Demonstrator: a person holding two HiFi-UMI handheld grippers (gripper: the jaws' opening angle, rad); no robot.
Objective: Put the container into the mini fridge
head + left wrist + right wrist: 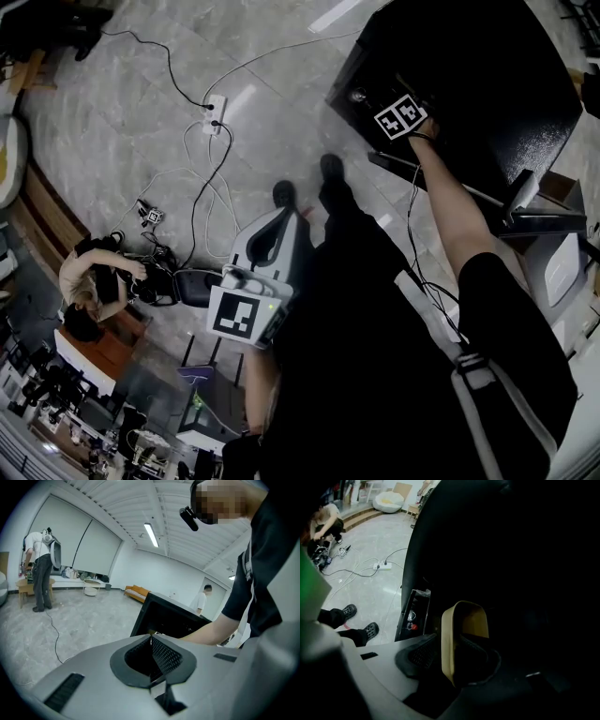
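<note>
The black mini fridge [487, 84] stands open on the floor at the upper right of the head view. My right gripper [401, 117] reaches into it, with only its marker cube showing there. In the right gripper view a tan container [466, 620] sits in the dark fridge interior [511, 550]. One wall of the container stands between the fingers of my right gripper [449, 639]. The jaws are open and the left pad [423, 652] is a little off that wall. My left gripper [277, 230] hangs low by the person's legs, shut and empty, and points toward the fridge [168, 618].
The fridge door shelf [412, 613] holds small items. A power strip with cables [214, 111] lies on the grey floor. A person [89, 281] crouches at the left by a low wooden table. Another person [40, 569] stands far off. The holder's shoes [356, 620] are near the door.
</note>
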